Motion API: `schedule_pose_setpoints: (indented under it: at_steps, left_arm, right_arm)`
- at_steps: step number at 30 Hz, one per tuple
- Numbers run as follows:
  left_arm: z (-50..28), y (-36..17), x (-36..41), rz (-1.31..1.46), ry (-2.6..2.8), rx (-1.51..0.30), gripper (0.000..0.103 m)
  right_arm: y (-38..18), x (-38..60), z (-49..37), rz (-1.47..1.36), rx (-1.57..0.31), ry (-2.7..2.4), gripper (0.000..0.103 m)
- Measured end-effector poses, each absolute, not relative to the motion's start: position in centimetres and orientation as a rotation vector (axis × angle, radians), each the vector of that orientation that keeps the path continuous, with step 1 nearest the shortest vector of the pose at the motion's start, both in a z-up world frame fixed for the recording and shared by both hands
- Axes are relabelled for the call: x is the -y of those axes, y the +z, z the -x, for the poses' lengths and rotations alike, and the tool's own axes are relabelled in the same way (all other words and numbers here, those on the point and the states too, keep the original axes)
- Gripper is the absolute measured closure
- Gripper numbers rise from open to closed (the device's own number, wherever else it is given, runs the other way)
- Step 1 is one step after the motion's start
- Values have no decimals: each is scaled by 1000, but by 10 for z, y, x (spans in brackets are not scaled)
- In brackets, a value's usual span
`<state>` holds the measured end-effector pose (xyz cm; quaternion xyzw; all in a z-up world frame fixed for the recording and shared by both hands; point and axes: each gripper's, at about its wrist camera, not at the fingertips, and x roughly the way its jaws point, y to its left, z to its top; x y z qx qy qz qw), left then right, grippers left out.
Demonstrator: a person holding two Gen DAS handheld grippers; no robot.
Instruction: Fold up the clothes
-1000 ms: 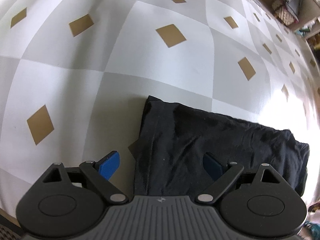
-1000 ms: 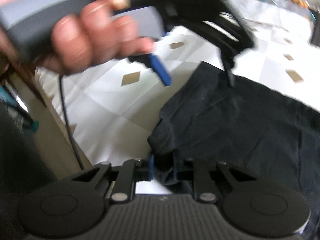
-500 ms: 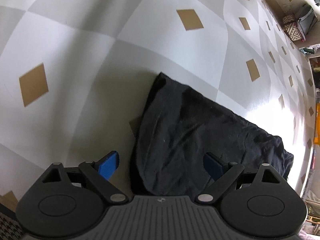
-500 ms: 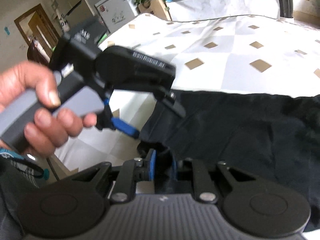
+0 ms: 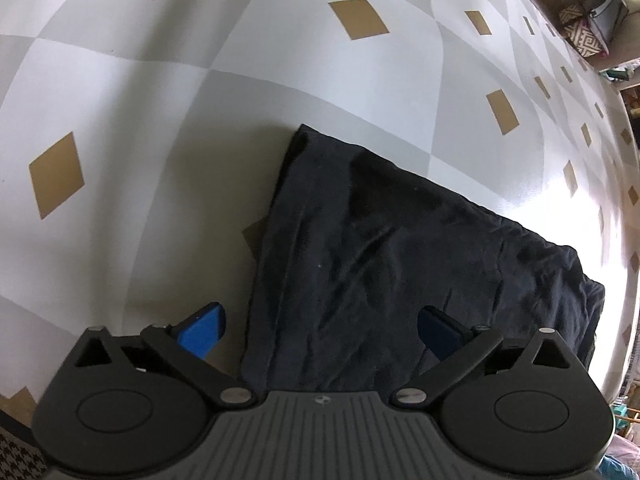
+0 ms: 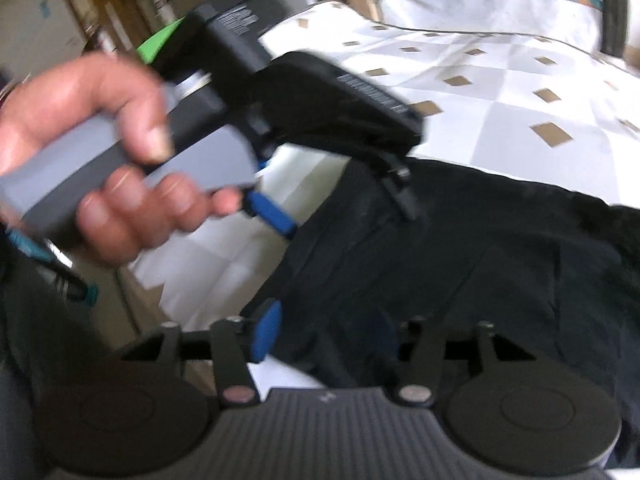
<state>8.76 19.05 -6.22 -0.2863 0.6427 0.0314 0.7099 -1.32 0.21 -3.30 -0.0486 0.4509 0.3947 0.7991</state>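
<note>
A black garment [image 5: 400,264] lies folded in a rough rectangle on the checked tablecloth [image 5: 280,60]. My left gripper [image 5: 320,328] hangs above its near left end with the jaws opening wide. One blue pad [image 5: 204,328] is off the cloth, the other over it, and nothing is pinched. In the right wrist view a hand [image 6: 100,152] holds that left gripper [image 6: 340,208] over the garment [image 6: 500,260]. My right gripper [image 6: 326,336] is over the garment's near corner. Its jaws are opening, cloth lies below the gap, and the pads do not press on it.
The table's near left edge [image 6: 152,292] drops away beside the right gripper. Boxes and a patterned bag [image 5: 584,36] stand beyond the table's far end. Another covered table [image 6: 500,4] with fruit and a plant stands at the back.
The right gripper, earlier shut on the garment's corner, has parted its jaws and let the cloth go while lifting a little. The left gripper's jaws have widened slightly.
</note>
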Motion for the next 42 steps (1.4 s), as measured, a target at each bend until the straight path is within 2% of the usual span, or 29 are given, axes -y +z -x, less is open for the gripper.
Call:
schedule_pose_setpoints:
  at_steps: [9,17,20,23,25,28,42]
  left_arm:
    - [-93,-66,-192,817,4,-1416,2]
    - [-102,-73,-186,855,-15,-1423,2]
    - [-99,-71,-182,845,-22,-1422,2]
    - [-97,-70,-182,852,-35,-1421,2]
    - [-97,-69,-181,846,-39,-1419,2]
    - [-98,-66,-181,832,-38,-1414,2]
    - [-89,-56,-208,877,42,-1387,1]
  right_arm:
    - [-55,-32,42,374,-944,907,47]
    - [-68,-50,56,487,-836,897,45]
    - [-69,-53,57,477,-822,893,48]
    - [-68,-51,47,400,-859,873,61]
    - [-66,-50,43,393,-860,845,79]
    - [-64,-44,36,330,-893,818,91]
    - [-51,13,-12,-36,-968,636,94]
